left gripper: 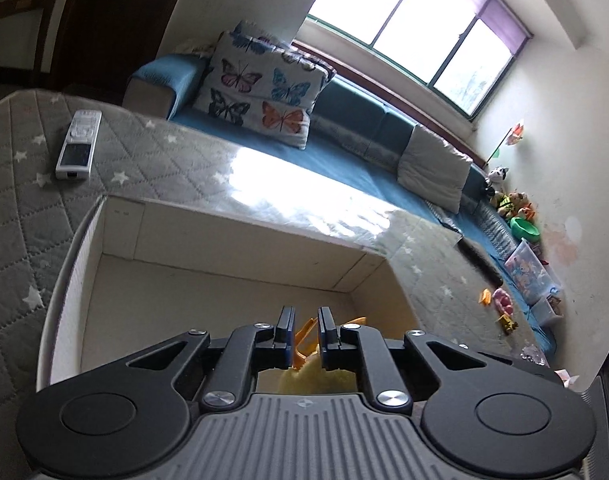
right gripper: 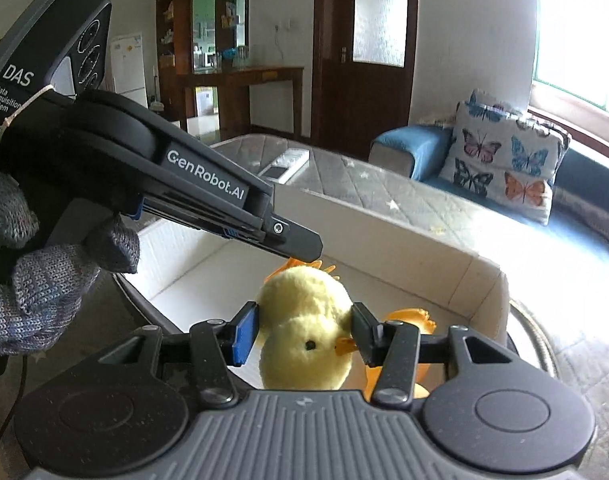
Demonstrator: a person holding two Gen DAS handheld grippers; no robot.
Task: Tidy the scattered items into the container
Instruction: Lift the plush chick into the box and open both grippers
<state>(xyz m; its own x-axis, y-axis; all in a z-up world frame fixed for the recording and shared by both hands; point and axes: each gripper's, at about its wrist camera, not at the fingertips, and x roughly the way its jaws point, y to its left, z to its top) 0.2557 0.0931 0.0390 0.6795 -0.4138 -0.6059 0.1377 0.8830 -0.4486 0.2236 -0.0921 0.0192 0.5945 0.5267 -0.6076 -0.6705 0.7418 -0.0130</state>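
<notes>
A yellow plush duck (right gripper: 304,328) with orange feet and beak is held over the open white cardboard box (right gripper: 388,220). My right gripper (right gripper: 304,338) is shut on the duck's body. My left gripper (left gripper: 306,330), seen from the side in the right wrist view (right gripper: 300,246), is narrowly parted around the duck's orange foot (left gripper: 304,344); whether it pinches the foot is unclear. The duck's yellow body (left gripper: 308,380) shows below its fingers. The box (left gripper: 232,240) stands on a grey quilted table.
A white remote control (left gripper: 78,144) lies on the quilted table (left gripper: 20,208) behind the box. Small toys (left gripper: 500,304) lie at the table's far right. A blue sofa (left gripper: 344,152) with a butterfly cushion (left gripper: 260,88) runs behind.
</notes>
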